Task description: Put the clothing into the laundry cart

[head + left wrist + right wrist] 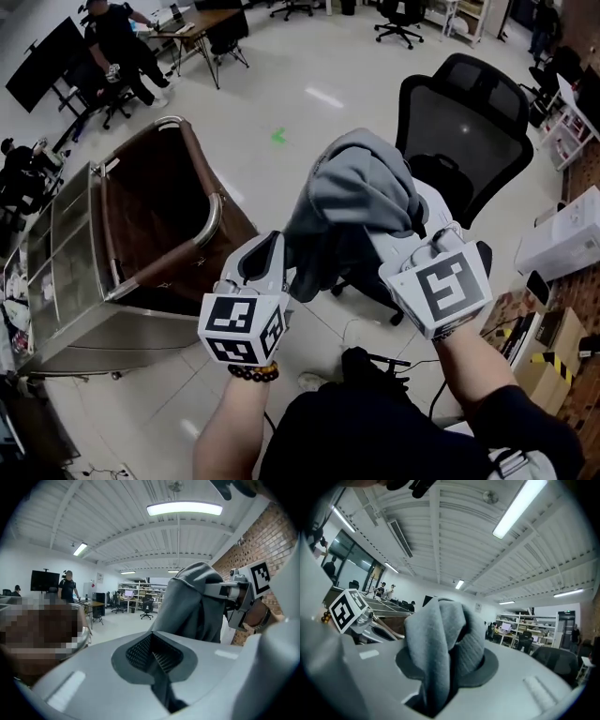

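Garment (361, 202): grey, bunched, held up in the air near centre, right of the laundry cart (208, 220), not yet over it.
Left gripper (152, 656): jaws closed on a thin dark edge of it.
Right gripper (440, 667): jaws clamped on a thick grey fold.
Risk 1: thin left-side pinch likely to slip during a swing left, leaving one grip only.
Risk 2: hanging tail liable to catch the cart's near rim and drape outside if released early.
Risk 3: office chair (469, 122) just behind; snag possible.
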The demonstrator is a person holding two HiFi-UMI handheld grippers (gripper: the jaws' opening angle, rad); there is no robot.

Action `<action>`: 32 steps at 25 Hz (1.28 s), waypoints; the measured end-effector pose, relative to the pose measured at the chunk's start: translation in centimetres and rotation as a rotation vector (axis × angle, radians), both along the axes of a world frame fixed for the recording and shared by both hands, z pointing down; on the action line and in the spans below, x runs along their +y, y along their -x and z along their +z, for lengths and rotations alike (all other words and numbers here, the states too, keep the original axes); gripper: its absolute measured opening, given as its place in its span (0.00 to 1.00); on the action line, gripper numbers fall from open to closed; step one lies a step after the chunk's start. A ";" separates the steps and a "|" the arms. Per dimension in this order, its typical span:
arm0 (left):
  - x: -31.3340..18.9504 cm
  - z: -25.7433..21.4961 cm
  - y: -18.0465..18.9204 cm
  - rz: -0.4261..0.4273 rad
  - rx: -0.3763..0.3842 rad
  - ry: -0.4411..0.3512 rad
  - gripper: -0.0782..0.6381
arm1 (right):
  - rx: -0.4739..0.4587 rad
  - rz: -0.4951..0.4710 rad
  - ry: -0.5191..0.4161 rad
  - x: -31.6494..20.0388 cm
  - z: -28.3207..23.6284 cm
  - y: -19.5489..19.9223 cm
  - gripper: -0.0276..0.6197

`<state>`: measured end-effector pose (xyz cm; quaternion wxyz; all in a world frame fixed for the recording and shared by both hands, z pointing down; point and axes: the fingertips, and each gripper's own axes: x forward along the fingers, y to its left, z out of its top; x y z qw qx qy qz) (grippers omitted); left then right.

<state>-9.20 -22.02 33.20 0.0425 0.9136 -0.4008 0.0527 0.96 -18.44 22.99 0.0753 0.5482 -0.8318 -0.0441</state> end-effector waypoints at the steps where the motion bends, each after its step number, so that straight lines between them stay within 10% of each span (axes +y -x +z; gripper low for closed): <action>1: 0.9 -0.6 0.9 -0.015 -0.006 -0.015 0.11 | 0.003 -0.021 -0.012 0.9 -0.7 0.9 0.23; 14: 12.9 0.4 9.1 -0.268 -0.014 -0.117 0.11 | -0.002 -0.274 -0.128 10.7 -1.2 9.0 0.23; 19: 15.2 -2.8 11.5 -0.301 -0.031 -0.151 0.11 | -0.001 -0.375 -0.311 10.5 -5.6 12.8 0.23; 32: 15.3 -5.8 16.1 -0.396 -0.024 -0.185 0.11 | -0.006 -0.429 -0.337 7.4 -13.0 18.6 0.23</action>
